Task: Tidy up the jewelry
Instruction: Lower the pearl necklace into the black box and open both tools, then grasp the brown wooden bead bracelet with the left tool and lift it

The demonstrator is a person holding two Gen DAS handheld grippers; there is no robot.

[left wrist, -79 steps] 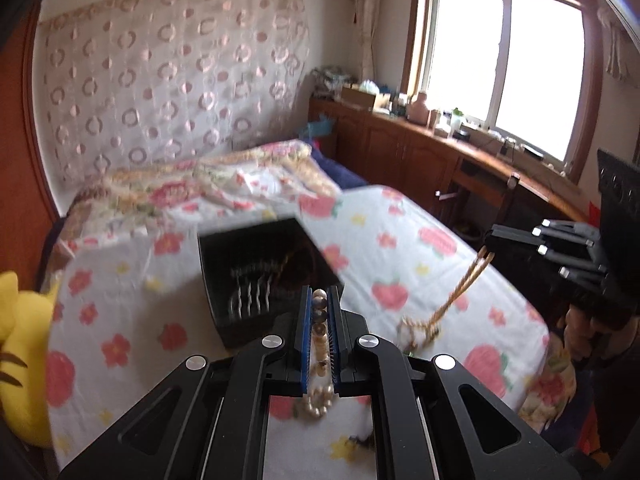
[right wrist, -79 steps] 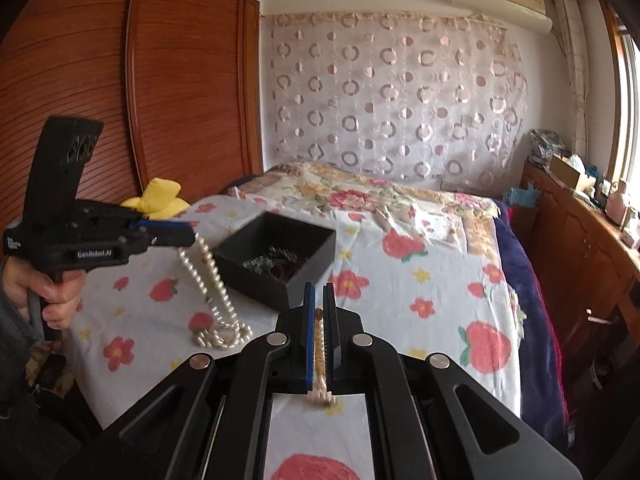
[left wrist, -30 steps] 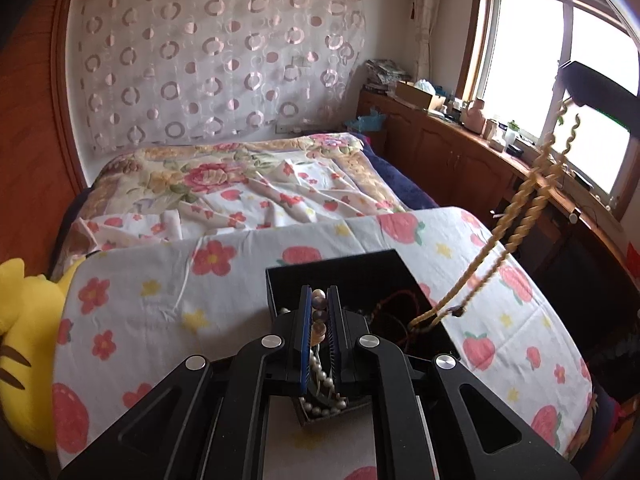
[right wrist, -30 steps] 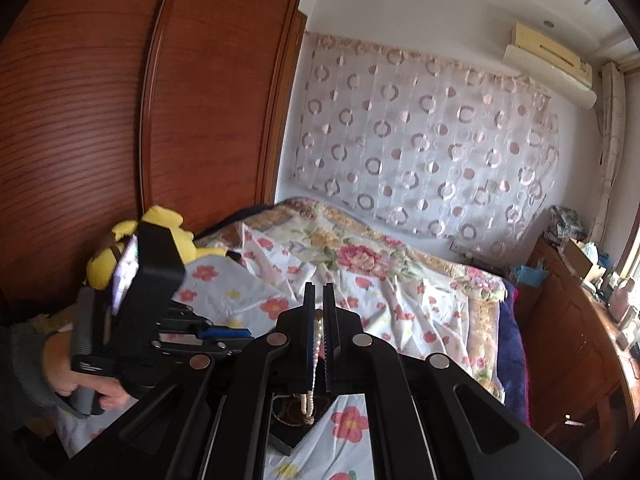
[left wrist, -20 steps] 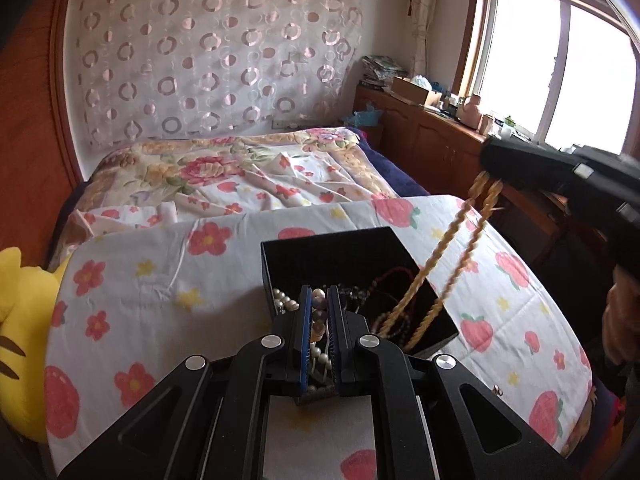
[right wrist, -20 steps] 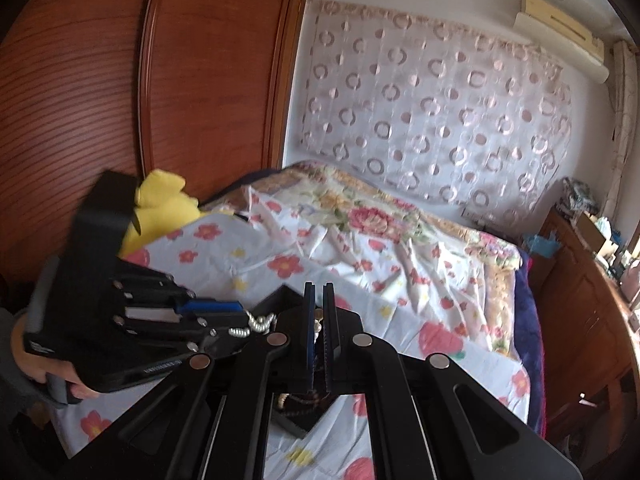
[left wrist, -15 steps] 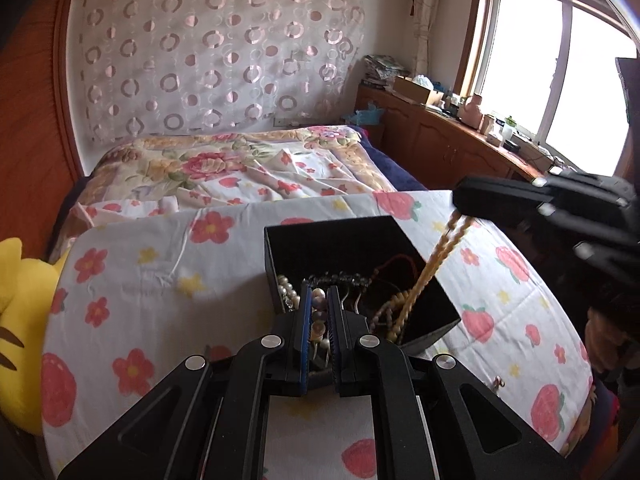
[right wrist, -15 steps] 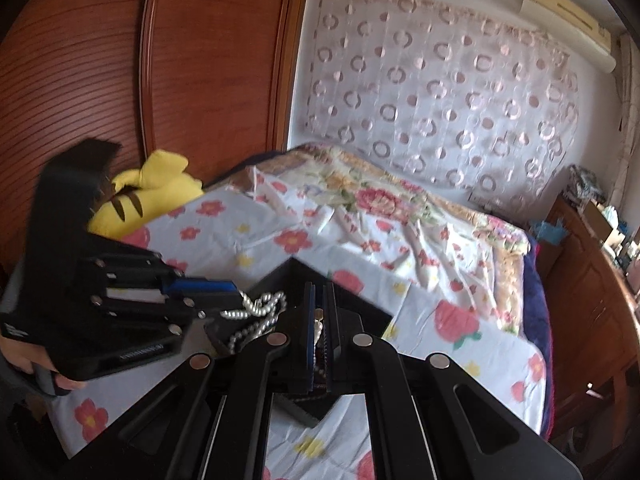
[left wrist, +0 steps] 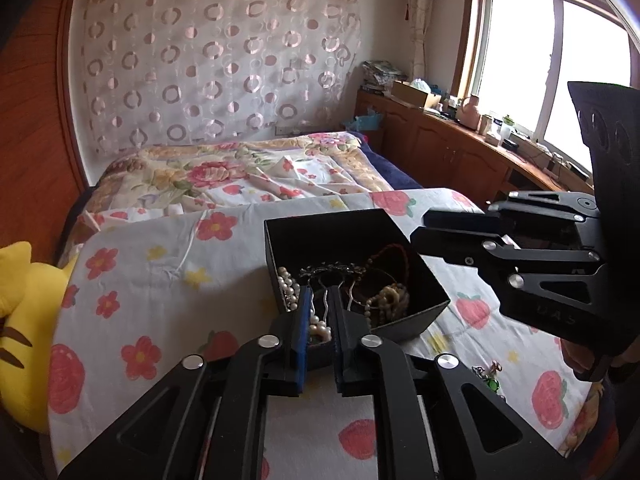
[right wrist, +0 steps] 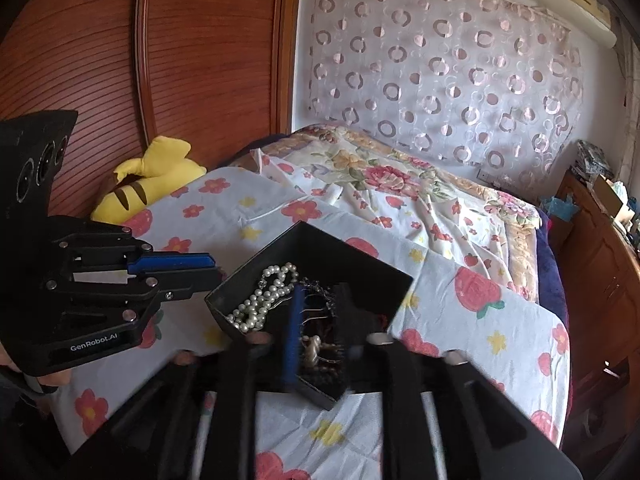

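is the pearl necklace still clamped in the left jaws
No, the left gripper stands open and the pearl necklace lies inside the black box.

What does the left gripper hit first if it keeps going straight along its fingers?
Probably the pearl necklace heaped in the black jewelry box. The left gripper is open, already at the box's near wall; depth is uncertain.

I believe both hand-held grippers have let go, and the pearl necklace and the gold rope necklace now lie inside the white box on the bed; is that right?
Not quite: the box is black, not white, as the left wrist view shows. The rest holds: the pearl necklace and the gold rope necklace lie inside it, and the left hand-held gripper and the right hand-held gripper are open.
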